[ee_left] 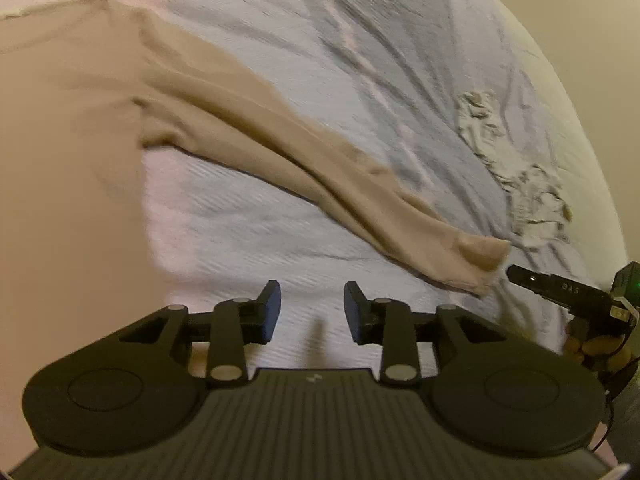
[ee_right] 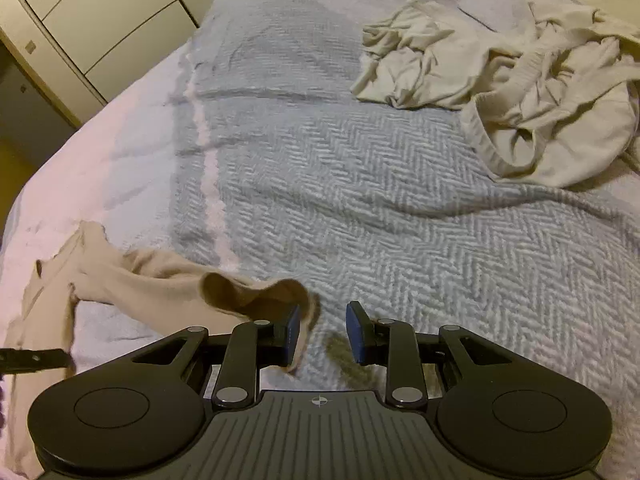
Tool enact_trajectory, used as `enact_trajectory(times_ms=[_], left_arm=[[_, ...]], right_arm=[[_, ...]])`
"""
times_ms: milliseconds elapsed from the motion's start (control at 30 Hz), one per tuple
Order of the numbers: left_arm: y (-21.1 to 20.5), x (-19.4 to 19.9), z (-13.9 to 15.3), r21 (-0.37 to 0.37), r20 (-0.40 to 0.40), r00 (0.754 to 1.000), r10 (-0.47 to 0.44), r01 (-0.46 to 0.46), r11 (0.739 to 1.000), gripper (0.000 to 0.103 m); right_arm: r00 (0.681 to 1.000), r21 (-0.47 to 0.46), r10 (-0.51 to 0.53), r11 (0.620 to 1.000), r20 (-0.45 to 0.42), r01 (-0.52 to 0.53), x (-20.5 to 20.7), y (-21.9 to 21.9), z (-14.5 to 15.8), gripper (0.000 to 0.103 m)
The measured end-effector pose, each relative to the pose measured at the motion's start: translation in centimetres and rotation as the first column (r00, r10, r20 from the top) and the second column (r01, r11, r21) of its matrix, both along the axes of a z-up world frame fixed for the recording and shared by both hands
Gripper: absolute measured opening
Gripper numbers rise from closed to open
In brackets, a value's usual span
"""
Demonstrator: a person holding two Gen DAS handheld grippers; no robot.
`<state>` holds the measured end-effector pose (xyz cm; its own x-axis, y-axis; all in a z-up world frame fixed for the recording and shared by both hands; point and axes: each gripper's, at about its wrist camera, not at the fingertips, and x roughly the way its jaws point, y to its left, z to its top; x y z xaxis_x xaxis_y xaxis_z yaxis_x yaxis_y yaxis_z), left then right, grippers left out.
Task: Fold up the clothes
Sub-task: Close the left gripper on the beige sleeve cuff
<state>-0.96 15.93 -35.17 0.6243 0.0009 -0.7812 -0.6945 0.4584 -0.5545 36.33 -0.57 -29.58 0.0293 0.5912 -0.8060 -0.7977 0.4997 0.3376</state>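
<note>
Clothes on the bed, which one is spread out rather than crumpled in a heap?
The tan long-sleeved top, lying stretched out with one sleeve extended. The cream garments sit bunched in a pile farther up the bed.

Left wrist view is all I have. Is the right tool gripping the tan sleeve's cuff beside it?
Observer: No. In the right wrist view the right tool stands open, and the cuff only drapes against one of its fingers.
Operator: What stands beyond the bed on that side?
Observer: Pale cupboard doors, past the blanket's far left edge.
</note>
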Motion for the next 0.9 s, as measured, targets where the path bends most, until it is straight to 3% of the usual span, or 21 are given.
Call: enact_trajectory(times_ms=[100,200,267,333,433,500,533,567,633,767,900], left_arm=[[-1.1,1.5,-0.6,-0.100,0.050,0.998,0.025,-0.020,0.995,0.028],[-2.4,2.9,-0.8,-0.194,0.104,0.988,0.116,-0.094,0.977,0.029],[-3.4,3.9,-1.3,-0.253,0.108,0.975,0.192,-0.160,0.954,0.029],[-5.3,5.0,-2.2,-0.310,0.108,0.941,0.322,-0.276,0.910,0.029],[-8.6,6.8,-3.4,-0.383,0.102,0.852,0.514,-0.443,0.811,0.030],[-11.8,8.0,-4.4,-0.429,0.094,0.764,0.638,-0.547,0.719,0.030],[-13.4,8.7,-4.8,-0.454,0.087,0.712,0.697,-0.594,0.664,0.030],[-14.7,9.3,-5.1,-0.469,0.084,0.671,0.737,-0.626,0.623,0.030],[-16.7,10.5,-5.4,-0.482,0.088,0.608,0.789,-0.667,0.568,0.031],[-18.4,12.1,-5.7,-0.460,0.117,0.488,0.865,-0.745,0.483,0.040],[-18.8,14.0,-7.9,-0.513,0.106,0.407,0.907,-0.759,0.400,0.040]], right_arm=[[0.996,-0.034,0.055,0.998,0.064,-0.053,-0.8,-0.2,2.1,0.030],[0.990,-0.077,0.112,0.991,0.083,-0.105,-0.6,0.1,2.9,0.030],[0.977,-0.100,0.183,0.980,0.105,-0.173,-0.5,0.9,2.7,0.030],[0.932,-0.131,0.324,0.943,0.162,-0.305,-0.7,2.0,2.1,0.030],[0.778,-0.167,0.579,0.816,0.246,-0.554,-0.4,3.4,0.3,0.030],[0.670,-0.183,0.694,0.718,0.264,-0.671,0.6,3.7,-0.7,0.030],[0.634,-0.187,0.729,0.682,0.258,-0.707,1.3,3.7,-0.9,0.030],[0.610,-0.179,0.753,0.654,0.246,-0.735,1.9,3.7,-1.1,0.030],[0.556,-0.154,0.803,0.590,0.216,-0.792,3.1,3.6,-1.2,0.030],[0.461,-0.112,0.861,0.491,0.217,-0.864,4.0,4.0,-1.8,0.030],[0.394,-0.092,0.890,0.423,0.231,-0.901,3.8,4.8,-2.8,0.030]])
